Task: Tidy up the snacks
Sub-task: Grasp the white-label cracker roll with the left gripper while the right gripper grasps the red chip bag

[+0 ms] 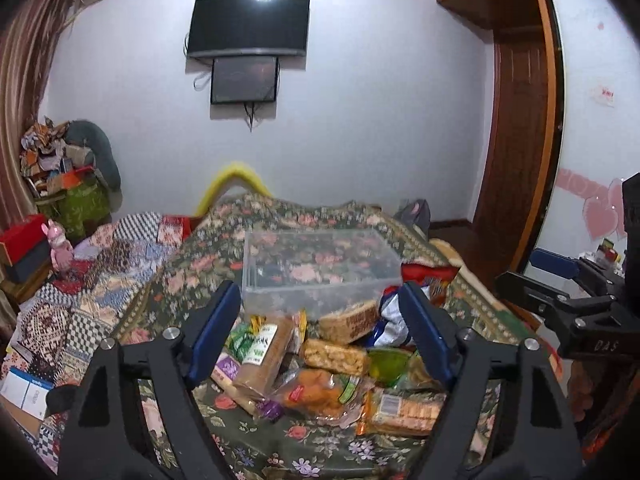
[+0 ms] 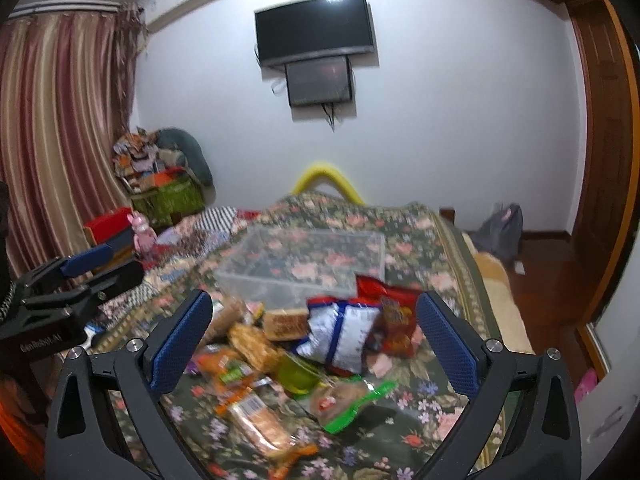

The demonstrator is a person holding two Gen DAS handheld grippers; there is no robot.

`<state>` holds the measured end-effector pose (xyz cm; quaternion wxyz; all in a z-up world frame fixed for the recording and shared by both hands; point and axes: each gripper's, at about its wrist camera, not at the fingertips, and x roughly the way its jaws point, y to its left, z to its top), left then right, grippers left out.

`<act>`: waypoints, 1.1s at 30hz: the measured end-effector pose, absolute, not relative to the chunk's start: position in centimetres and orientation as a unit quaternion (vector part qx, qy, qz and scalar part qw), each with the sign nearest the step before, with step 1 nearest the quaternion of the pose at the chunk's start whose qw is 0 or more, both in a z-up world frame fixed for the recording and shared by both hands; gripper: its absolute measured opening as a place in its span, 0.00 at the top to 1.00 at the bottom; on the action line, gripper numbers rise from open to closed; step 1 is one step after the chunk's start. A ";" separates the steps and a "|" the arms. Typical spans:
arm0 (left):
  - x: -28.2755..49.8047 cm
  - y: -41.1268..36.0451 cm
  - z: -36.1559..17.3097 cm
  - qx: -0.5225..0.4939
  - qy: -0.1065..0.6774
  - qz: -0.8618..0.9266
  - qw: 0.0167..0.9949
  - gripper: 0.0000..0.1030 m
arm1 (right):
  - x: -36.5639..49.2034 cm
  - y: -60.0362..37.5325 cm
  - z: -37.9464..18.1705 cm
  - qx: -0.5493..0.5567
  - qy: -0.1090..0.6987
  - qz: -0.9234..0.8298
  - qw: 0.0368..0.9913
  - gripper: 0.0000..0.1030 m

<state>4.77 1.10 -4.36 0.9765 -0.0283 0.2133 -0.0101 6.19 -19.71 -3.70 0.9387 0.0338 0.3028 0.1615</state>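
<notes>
A heap of snack packets lies on the floral blanket (image 1: 320,452) in front of a clear plastic box (image 1: 320,264) with nothing in it. The heap holds a long wafer pack (image 1: 264,356), a nut bar (image 1: 336,356), an orange bag (image 1: 316,392) and a biscuit pack (image 1: 404,408). My left gripper (image 1: 320,292) hovers open above the heap, with nothing between its fingers. My right gripper (image 2: 314,300) is open too, over a blue-and-white chip bag (image 2: 344,332), a red bag (image 2: 392,316) and a green cup (image 2: 298,372). The clear box (image 2: 304,264) stands just behind them.
The bed's right edge (image 2: 492,292) drops to a wooden floor beside a wardrobe (image 1: 516,120). A patchwork quilt (image 1: 100,280) covers the left side, with boxes (image 1: 24,248) and a pink toy (image 1: 60,248) beyond it. A television (image 1: 248,26) hangs on the far wall.
</notes>
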 end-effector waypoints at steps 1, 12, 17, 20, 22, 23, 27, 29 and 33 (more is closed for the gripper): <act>5.4 1.3 -5.0 -0.028 0.224 -0.010 0.974 0.24 | 6.6 -19.9 -4.4 0.033 0.313 0.159 0.936 0.03; 11.5 4.4 -11.5 -0.043 0.341 -0.010 0.939 0.36 | 10.4 -22.9 -10.4 0.034 0.409 0.122 0.903 0.14; 13.9 5.3 -13.6 -0.042 0.374 -0.008 0.926 0.39 | 12.6 -24.0 -12.3 0.039 0.436 0.111 0.892 0.20; 15.2 5.6 -14.7 -0.042 0.390 -0.010 0.920 0.47 | 13.8 -24.3 -12.9 0.042 0.445 0.112 0.888 0.20; 15.9 5.9 -15.4 -0.046 0.400 -0.011 0.915 0.49 | 14.5 -24.3 -13.3 0.045 0.449 0.117 0.885 0.20; 16.1 6.0 -15.8 -0.047 0.403 -0.012 0.914 0.51 | 14.8 -24.3 -13.4 0.046 0.451 0.120 0.883 0.20; 16.9 5.9 -16.6 -0.035 0.409 -0.012 0.912 0.54 | 15.9 -24.4 -14.1 0.045 0.453 0.120 0.882 0.23; 17.0 5.8 -16.8 -0.030 0.406 -0.011 0.913 0.57 | 16.1 -24.7 -14.2 0.050 0.452 0.121 0.882 0.27; 17.4 6.0 -17.1 -0.027 0.405 -0.012 0.914 0.60 | 16.6 -25.1 -14.6 0.059 0.458 0.119 0.879 0.29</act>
